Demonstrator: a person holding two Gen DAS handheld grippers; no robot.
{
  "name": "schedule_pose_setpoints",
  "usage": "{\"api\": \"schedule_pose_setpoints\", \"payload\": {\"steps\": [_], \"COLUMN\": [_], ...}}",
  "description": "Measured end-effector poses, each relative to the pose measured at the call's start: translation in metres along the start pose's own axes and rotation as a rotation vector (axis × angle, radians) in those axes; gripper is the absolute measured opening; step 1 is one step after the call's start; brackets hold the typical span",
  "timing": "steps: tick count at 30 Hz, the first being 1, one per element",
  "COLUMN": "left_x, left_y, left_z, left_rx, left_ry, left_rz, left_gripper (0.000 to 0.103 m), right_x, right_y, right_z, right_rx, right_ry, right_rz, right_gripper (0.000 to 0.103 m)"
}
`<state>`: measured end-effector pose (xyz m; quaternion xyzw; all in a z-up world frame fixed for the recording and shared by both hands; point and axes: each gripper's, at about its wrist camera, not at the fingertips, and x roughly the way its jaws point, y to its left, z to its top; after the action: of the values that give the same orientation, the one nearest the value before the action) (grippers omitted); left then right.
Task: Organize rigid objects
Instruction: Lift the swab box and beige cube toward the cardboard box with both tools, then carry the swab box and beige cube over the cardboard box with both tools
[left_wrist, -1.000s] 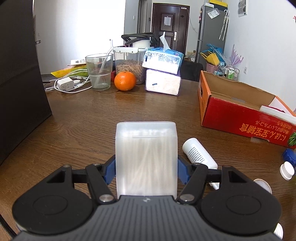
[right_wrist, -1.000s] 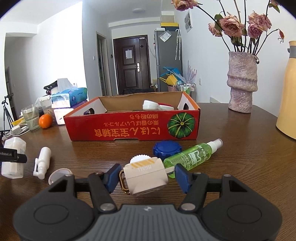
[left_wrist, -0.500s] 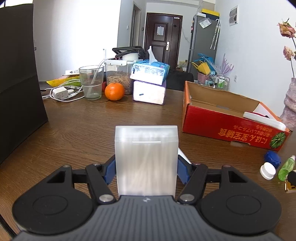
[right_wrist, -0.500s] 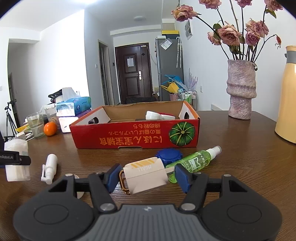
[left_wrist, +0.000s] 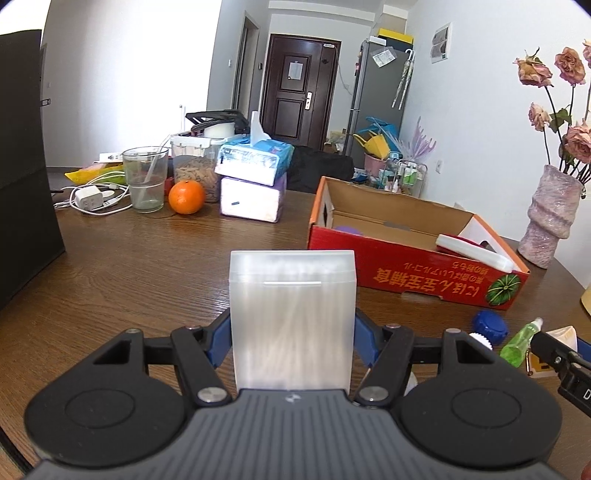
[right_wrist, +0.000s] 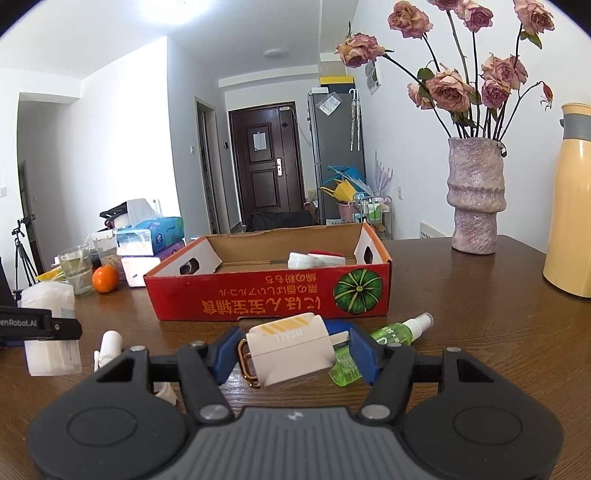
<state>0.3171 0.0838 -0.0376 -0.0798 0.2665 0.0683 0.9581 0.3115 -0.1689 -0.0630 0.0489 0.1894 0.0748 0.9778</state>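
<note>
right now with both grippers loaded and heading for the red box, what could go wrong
1. The small white case sits tilted between the right gripper's pads, gold ring hanging out one side; it may twist loose.
2. The left gripper pinches only the lower part of the tall translucent box, so it could pivot or slip.
3. The red box already holds white items at its right end; dropping there may pile things up.

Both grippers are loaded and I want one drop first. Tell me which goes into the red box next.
Right, probably. The right hand-held gripper holds the white case facing the red cardboard box head-on; the left hand-held gripper sees it off to the side.
</note>
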Motion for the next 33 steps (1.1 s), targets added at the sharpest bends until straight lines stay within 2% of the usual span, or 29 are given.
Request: {"api": "schedule_pose_setpoints", "payload": {"steps": [18, 33], "left_x": [-0.006, 0.017], "left_y": [-0.05, -0.073], "left_z": [0.032, 0.059], "left_rx": [0.039, 0.017], "left_ry": [-0.061, -0.091], "left_rz": [-0.065, -0.082], "left_gripper": [0.066, 0.066], "right_x": [-0.002, 0.018], "right_y": [-0.001, -0.001], "right_z": [0.034, 0.057], "right_rx": [-0.014, 0.002], "right_ry": [-0.084, -0.134], "right_rz": [0.008, 0.002], "right_gripper": [0.063, 0.063]}}
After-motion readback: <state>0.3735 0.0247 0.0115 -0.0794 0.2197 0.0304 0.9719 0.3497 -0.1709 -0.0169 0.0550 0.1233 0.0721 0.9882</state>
